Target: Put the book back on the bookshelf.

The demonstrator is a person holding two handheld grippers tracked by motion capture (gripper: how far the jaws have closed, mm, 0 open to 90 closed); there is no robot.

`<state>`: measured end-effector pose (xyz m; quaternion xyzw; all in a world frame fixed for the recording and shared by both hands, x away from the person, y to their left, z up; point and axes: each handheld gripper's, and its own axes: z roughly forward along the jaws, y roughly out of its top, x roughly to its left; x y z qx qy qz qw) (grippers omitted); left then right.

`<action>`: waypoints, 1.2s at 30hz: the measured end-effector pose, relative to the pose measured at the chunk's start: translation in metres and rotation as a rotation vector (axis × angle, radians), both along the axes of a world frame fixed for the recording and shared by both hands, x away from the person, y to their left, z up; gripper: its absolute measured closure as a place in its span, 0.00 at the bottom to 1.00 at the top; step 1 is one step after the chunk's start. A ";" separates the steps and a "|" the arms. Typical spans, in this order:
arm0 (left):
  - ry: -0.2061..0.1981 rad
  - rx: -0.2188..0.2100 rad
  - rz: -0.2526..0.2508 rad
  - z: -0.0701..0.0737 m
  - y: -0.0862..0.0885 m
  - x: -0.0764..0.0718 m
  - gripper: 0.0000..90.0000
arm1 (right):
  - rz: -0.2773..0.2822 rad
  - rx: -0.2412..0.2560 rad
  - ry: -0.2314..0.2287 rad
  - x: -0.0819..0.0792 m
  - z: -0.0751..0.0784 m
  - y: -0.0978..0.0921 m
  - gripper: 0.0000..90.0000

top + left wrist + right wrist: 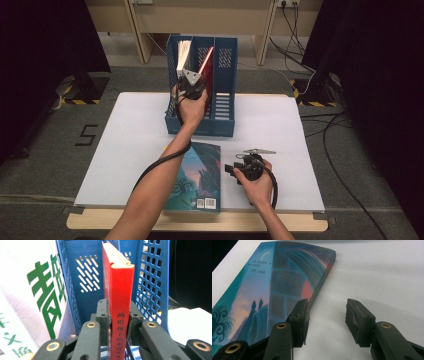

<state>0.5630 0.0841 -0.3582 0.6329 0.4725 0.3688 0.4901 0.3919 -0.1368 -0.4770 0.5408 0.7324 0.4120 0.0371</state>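
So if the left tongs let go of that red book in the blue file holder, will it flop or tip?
The red book looks hardbound, so probably stiff. It leans in its slot of the blue file holder, so once the left tongs release it, it would likely tip against a divider.

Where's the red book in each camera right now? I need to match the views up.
High view: the red book stands upright in the middle slot of the blue file rack, just beyond the left tongs.
Left gripper view: centre frame, its spine clamped between the jaws.
Right gripper view: not in it; that view has the teal book lying on the table.
Shared landmark: the blue file rack, in the high and left gripper views.
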 end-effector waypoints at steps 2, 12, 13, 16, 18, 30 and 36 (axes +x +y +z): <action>0.007 -0.001 0.008 0.001 -0.001 0.001 0.86 | 0.001 0.000 0.000 -0.001 0.001 0.001 0.60; 0.007 0.038 0.012 0.002 -0.013 0.017 0.84 | 0.002 0.000 0.004 0.000 -0.001 0.002 0.60; 0.006 0.045 0.008 0.002 -0.014 0.018 0.84 | 0.002 0.000 0.003 0.000 -0.001 0.001 0.60; 0.000 0.065 0.000 0.002 -0.018 0.021 0.82 | 0.004 -0.003 0.000 0.000 -0.002 0.001 0.60; -0.001 0.065 -0.017 0.003 -0.021 0.023 0.80 | 0.004 -0.003 -0.002 0.000 -0.001 0.001 0.60; 0.004 0.051 -0.079 0.007 -0.020 0.020 0.64 | -0.005 0.002 -0.002 0.000 0.001 -0.001 0.59; -0.002 0.043 -0.073 0.009 -0.013 0.013 0.58 | -0.005 -0.001 -0.003 -0.001 0.001 -0.001 0.59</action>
